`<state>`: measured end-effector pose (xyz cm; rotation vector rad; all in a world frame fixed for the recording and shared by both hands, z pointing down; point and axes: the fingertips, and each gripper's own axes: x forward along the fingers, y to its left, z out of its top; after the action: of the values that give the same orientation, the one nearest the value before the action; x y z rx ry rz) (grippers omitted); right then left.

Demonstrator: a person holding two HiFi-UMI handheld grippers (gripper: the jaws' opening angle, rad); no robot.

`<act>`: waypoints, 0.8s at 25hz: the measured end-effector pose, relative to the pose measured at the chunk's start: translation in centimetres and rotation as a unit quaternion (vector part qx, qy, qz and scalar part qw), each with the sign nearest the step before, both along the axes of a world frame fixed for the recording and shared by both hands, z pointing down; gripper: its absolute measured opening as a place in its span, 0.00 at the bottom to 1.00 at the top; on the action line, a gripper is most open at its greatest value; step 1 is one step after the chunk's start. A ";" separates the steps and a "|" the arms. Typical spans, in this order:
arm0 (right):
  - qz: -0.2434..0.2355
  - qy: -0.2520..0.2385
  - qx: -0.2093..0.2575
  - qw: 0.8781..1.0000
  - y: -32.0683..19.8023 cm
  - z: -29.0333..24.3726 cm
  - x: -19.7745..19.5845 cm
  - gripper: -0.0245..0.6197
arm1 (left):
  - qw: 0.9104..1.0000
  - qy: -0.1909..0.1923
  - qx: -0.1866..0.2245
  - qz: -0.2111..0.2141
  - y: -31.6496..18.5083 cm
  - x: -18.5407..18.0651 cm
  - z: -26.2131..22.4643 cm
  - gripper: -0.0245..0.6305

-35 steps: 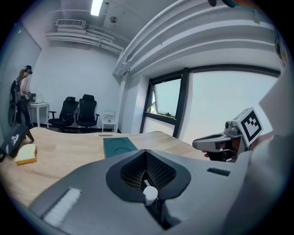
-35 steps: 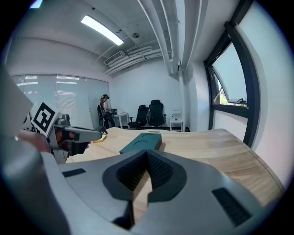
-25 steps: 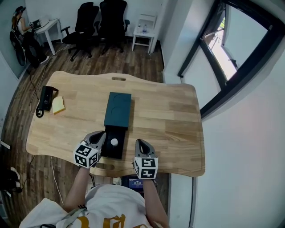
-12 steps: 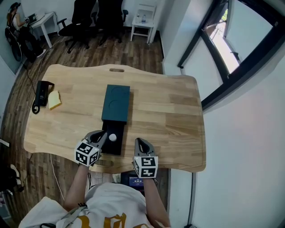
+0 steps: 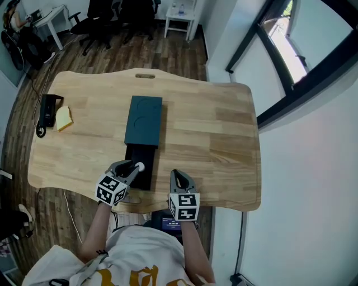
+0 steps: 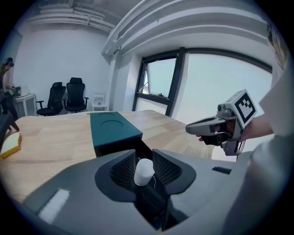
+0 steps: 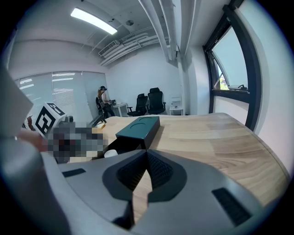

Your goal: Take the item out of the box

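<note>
A person stands at a pale wooden worktop with a hand-held gripper in each hand. A dark teal box lies lengthwise on the worktop, its black inner tray slid out toward the person.

The left hand-held gripper reaches over the tray, its jaws opening. The item, a small white rounded piece, stands between the ribbed pads, over the open tray. Whether the pads press on it, or whether it rests on the tray floor, cannot be told.

The right hand-held gripper hovers just to the right of the tray near the front edge of the worktop. Its jaws are together at the tips, with nothing between them.

At the worktop's far left edge lie a yellow block and, touching it, a black device with a cord. Beyond the worktop, on the dark plank floor, stand black office chairs and a small white side table. A dark-framed window runs along the right wall.
</note>
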<state>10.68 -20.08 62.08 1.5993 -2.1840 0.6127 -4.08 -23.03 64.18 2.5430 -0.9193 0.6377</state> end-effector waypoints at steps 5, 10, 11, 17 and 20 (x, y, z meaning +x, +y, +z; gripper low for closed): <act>-0.004 0.000 -0.014 1.000 -0.2 1.2 0.0 0.05 | 0.999 -0.017 -0.021 0.017 0.1 0.6 2.0 0.29; -0.002 -0.001 -0.025 1.000 -0.3 1.8 0.0 0.05 | 0.998 -0.035 -0.037 0.036 0.0 1.2 3.3 0.36; -0.002 -0.001 -0.026 1.000 -0.3 1.9 0.1 0.05 | 0.997 -0.041 -0.040 0.042 0.0 1.3 3.5 0.36; 0.005 0.000 -0.028 1.000 -0.8 2.3 0.7 0.05 | 0.993 -0.086 -0.036 0.071 0.3 1.8 5.0 0.36; 0.007 -0.001 -0.030 1.000 -1.0 2.4 0.9 0.05 | 0.991 -0.099 -0.033 0.079 0.2 1.8 5.2 0.36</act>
<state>11.58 -21.07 64.50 1.5858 -2.1353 0.6782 -2.26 -22.80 69.35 2.5433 -0.7493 0.9660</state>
